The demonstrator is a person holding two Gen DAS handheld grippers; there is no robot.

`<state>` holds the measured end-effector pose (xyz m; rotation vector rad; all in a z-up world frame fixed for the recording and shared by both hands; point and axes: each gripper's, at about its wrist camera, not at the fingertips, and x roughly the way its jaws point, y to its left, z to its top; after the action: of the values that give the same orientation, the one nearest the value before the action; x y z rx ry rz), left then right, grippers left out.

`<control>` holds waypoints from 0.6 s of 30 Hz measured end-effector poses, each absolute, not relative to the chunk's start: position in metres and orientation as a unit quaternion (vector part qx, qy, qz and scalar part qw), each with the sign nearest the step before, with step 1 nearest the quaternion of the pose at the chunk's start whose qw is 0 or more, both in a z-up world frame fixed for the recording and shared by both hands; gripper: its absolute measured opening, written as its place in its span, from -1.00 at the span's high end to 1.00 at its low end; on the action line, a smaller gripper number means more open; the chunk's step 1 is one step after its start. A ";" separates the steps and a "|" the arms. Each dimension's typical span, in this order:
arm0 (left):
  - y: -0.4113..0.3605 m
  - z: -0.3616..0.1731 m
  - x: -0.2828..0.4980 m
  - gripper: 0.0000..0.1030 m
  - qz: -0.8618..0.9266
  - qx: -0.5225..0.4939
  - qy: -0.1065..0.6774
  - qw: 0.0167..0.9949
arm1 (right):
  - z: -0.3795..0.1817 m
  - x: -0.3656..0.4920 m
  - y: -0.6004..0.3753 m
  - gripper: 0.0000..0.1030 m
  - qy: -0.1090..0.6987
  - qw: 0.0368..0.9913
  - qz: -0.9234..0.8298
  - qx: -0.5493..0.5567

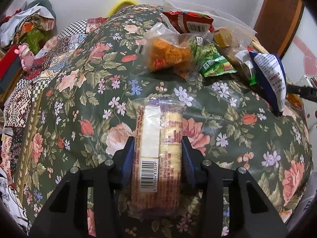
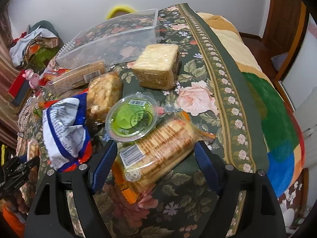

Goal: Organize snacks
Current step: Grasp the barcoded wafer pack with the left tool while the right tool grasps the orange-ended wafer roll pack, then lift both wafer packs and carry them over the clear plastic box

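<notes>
My left gripper [image 1: 157, 144] is shut on a long cracker pack [image 1: 157, 148] with a barcode, held above the floral tablecloth [image 1: 79, 99]. A pile of snacks lies beyond it: an orange puffs bag [image 1: 168, 55], a red pack [image 1: 188, 20], a green pack [image 1: 215, 63] and a blue-white bag [image 1: 271, 75]. My right gripper [image 2: 155, 148] is open, its jaws on either side of an orange-ended cracker pack [image 2: 158, 148] on the cloth. Ahead of it lie a green-lidded cup [image 2: 130, 117], a yellow wafer block [image 2: 158, 65], a biscuit bag [image 2: 104, 95], a blue-white bag [image 2: 65, 130] and a clear plastic bin [image 2: 118, 35].
The table's right edge [image 2: 227, 91] drops to a colourful blanket [image 2: 277, 119]. Clutter and a pink toy [image 1: 24, 54] sit at the left. A wooden door [image 1: 277, 15] stands at the right. The other gripper [image 2: 15, 170] shows at the left edge of the right wrist view.
</notes>
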<state>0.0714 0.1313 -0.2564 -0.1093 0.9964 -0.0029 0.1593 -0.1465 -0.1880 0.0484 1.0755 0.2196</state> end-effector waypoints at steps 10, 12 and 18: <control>0.130 -0.218 0.073 0.13 0.004 -0.068 0.434 0.898 | -0.183 0.160 -0.177 -0.01 0.520 0.845 0.105 0.071; 0.129 -0.205 0.074 0.13 0.004 -0.068 0.420 0.905 | -0.181 0.161 -0.180 -0.01 0.516 0.847 0.102 0.072; 0.122 -0.169 0.082 0.13 0.000 -0.067 0.381 0.922 | -0.185 0.176 -0.185 -0.01 0.518 0.847 0.091 0.077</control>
<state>0.0817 0.1217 -0.1689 -0.1375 0.7829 0.0002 0.1764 -0.1850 -0.1853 0.1614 1.0916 0.1913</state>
